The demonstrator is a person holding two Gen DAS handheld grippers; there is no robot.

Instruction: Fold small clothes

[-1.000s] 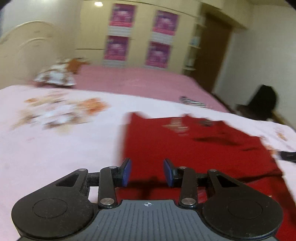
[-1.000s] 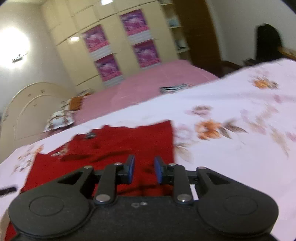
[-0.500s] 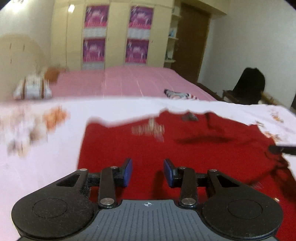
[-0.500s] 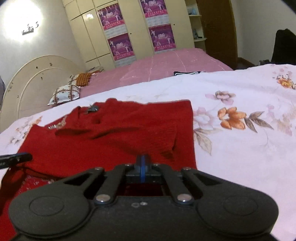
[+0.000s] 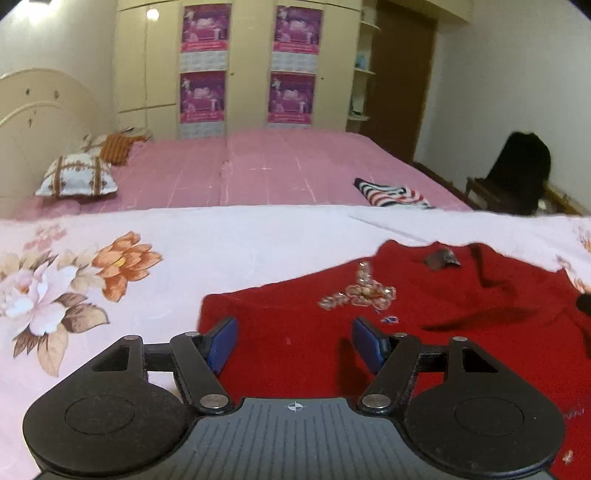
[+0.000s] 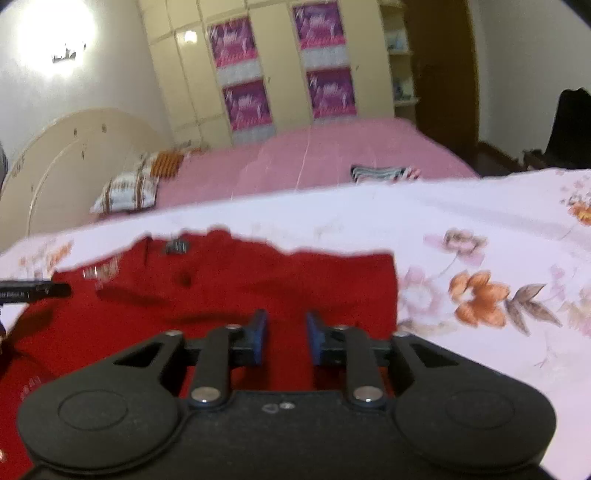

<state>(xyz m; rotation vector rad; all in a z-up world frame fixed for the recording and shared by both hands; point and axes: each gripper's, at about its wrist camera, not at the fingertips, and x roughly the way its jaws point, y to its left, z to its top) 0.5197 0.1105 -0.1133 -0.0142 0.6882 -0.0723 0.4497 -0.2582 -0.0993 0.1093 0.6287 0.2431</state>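
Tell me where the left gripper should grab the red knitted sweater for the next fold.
Probably the near left corner of the red knitted sweater, coming in low from the left over the floral white bedsheet. That edge lies flat and free, just beside the left gripper, whose jaws are open.

A bedroom in a private home was the setting. A wide bed under a plain pink cover [image 5: 295, 173] filled the room's middle, with a cream, arch-topped headboard [image 5: 33, 122] at one side and two patterned pillows, one white with brown bands [image 5: 77, 179], one orange-striped [image 5: 118, 147], lying against it. A pale-pink sheet printed with orange flowers [image 5: 122, 258] covered the near surface. Tall cream built-in wardrobe doors [image 5: 243, 62] lined the far wall, hung with four magenta posters [image 5: 205, 27]. Beside them stood a brown wooden door [image 5: 402, 85]. A red knitted garment [image 5: 369, 332] lay spread on the floral sheet, and a striped folded cloth [image 5: 391, 194] rested on the pink cover.
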